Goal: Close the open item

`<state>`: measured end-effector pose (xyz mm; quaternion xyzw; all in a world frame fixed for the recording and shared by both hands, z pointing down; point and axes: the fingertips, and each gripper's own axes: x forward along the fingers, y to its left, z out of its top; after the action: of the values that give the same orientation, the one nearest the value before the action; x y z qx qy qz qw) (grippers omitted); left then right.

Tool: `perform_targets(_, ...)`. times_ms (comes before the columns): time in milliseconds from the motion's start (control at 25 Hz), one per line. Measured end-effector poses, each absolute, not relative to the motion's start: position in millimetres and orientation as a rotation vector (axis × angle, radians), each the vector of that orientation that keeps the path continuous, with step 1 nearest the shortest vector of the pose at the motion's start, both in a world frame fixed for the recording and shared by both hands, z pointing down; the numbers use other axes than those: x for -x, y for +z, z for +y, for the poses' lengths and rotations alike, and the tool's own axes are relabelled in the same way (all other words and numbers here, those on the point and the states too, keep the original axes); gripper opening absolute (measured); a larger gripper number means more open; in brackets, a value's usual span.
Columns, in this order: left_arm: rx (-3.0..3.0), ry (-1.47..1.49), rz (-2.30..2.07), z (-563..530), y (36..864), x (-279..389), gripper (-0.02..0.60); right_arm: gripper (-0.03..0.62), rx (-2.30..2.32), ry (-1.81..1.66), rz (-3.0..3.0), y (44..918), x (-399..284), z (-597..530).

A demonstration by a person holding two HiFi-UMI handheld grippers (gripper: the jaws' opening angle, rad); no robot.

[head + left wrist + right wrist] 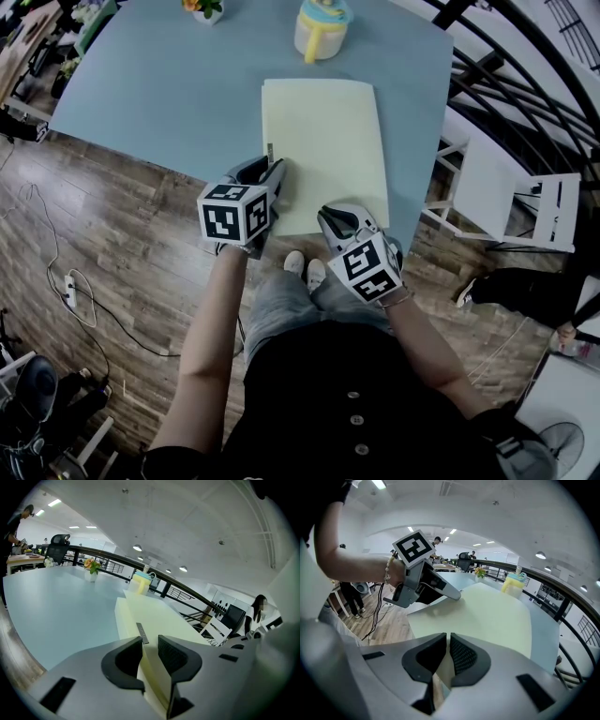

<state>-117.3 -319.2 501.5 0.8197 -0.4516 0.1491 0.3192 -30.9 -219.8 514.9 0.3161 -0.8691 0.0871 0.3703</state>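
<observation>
Blue table [141,84] carried pale yellow folder [323,141], flat, near table's 6 o'clock edge. Folder's long axis ran 6 to 12 o'clock, short near edge facing person, far end pointing at yellow cup [322,26].

Left gripper [272,173] sat at folder's 7 o'clock corner, clamped on its edge. Right gripper [335,217] sat at 5 o'clock corner, jaws almost together, apparently pinching thin edge.

Both grippers equally near, folder extending toward 12 o'clock from each. Grey strip [270,150] lay on left edge.

Clamping left gripper [274,174] on folder [328,131] edge; pinching right gripper [331,218] nearly closed on near edge; extending both forearms forward, angling downward.
</observation>
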Motion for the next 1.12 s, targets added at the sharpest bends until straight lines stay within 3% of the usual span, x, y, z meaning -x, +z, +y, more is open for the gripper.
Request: perform_targets(1120,-2.201,0.468,-1.265,-325.5,499.9,120.1,0.127,0.009,-0.788,0.192,-2.227,516.4,33.9,-217.8)
